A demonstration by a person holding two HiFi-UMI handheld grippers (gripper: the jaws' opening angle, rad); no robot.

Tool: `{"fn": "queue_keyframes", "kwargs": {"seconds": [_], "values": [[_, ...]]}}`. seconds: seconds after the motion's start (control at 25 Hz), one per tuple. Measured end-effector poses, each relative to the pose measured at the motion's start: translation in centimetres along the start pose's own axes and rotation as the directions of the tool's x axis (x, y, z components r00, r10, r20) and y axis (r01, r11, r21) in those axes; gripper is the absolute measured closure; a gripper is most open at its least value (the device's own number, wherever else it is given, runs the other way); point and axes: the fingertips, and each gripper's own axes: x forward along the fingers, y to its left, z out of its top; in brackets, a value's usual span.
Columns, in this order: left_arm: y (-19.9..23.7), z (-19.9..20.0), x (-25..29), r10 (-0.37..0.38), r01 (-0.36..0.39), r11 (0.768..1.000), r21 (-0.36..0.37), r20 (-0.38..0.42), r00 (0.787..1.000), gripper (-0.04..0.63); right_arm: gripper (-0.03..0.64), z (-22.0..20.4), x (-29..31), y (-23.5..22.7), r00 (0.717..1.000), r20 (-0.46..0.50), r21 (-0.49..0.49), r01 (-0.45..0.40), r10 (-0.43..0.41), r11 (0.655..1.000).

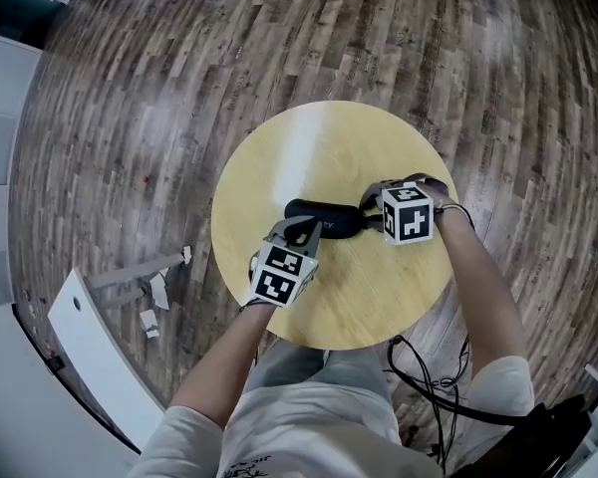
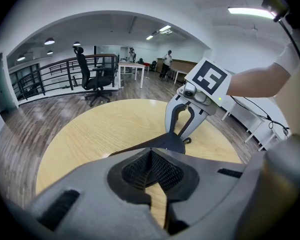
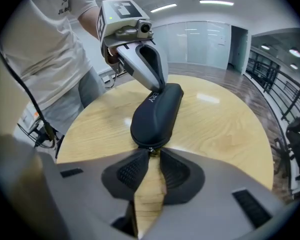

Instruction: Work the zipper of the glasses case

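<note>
A black glasses case lies at the middle of the round wooden table. My left gripper comes from the near side and is shut on the case's left end. In the right gripper view its fingertips pinch that far end of the case. My right gripper is shut on the small zipper pull at the case's near tip. In the left gripper view the case runs from my left gripper to the right gripper.
The table stands on a wooden floor. Paper scraps and a white board lie on the floor at the left. Cables trail at the lower right. An office chair and desks stand far behind.
</note>
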Motion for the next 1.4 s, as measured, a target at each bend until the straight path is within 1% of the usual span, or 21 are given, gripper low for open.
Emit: {"fn": "queue_keyframes", "kwargs": {"seconds": [0.08,0.16,0.28,0.44,0.48,0.64,0.84,1.0,1.08,1.16,1.24,1.32,1.4], "values": [[0.2,0.2,-0.1,0.001,-0.001,1.0,-0.004,0.002,1.0,0.591,0.562,0.2,0.0,0.0,0.999,0.007,0.001,-0.048,0.048,0.999],[0.2,0.3,-0.2,0.003,-0.003,1.0,-0.008,0.003,1.0,0.591,0.583,0.4,-0.3,0.0,0.998,0.032,0.021,-0.055,0.054,0.998],[0.2,0.3,-0.3,0.007,-0.007,1.0,-0.015,0.009,1.0,0.591,0.589,0.3,-0.7,0.2,0.998,0.061,0.057,0.005,-0.009,0.998],[0.2,0.2,-0.3,0.01,-0.01,1.0,-0.015,0.006,1.0,0.591,0.594,-0.1,-1.1,0.3,0.995,0.04,0.071,0.084,-0.087,0.994],[0.2,0.1,-0.3,0.011,-0.011,1.0,-0.014,0.006,1.0,0.591,0.612,-0.1,-1.1,0.3,0.994,0.039,0.073,0.096,-0.099,0.993],[0.3,0.0,-0.1,0.018,-0.018,1.0,-0.012,0.007,1.0,0.591,0.612,-0.3,-0.9,0.2,0.991,0.053,0.114,0.117,-0.123,0.987],[0.2,0.0,0.1,0.018,-0.018,1.0,-0.012,0.004,1.0,0.591,0.615,-0.5,-1.2,0.6,0.983,0.014,0.151,0.176,-0.18,0.973],[0.4,-0.1,0.2,0.019,-0.019,1.0,-0.02,0.01,1.0,0.591,0.615,-0.1,-0.6,1.8,0.982,-0.005,0.174,0.186,-0.188,0.967],[0.4,-0.1,0.2,0.016,-0.016,1.0,-0.025,0.012,1.0,0.591,0.615,0.2,-0.3,2.5,0.978,-0.01,0.205,0.207,-0.21,0.957],[0.5,-0.1,0.0,0.016,-0.015,0.999,-0.029,0.014,1.0,0.591,0.616,0.6,0.0,2.8,0.969,-0.014,0.26,0.243,-0.248,0.935],[0.4,0.1,0.1,0.016,-0.015,0.999,-0.038,0.022,1.0,0.591,0.615,1.0,0.3,3.1,0.955,-0.002,0.35,0.277,-0.295,0.895],[0.4,0.0,0.1,0.013,-0.012,0.999,-0.049,0.03,0.999,0.591,0.615,1.9,0.9,3.5,0.936,0.019,0.459,0.305,-0.353,0.835],[0.6,-0.2,0.0,0.011,-0.009,0.999,-0.052,0.032,0.999,0.591,0.615,3.5,2.0,3.6,0.908,0.023,0.545,0.339,-0.417,0.767]]}}
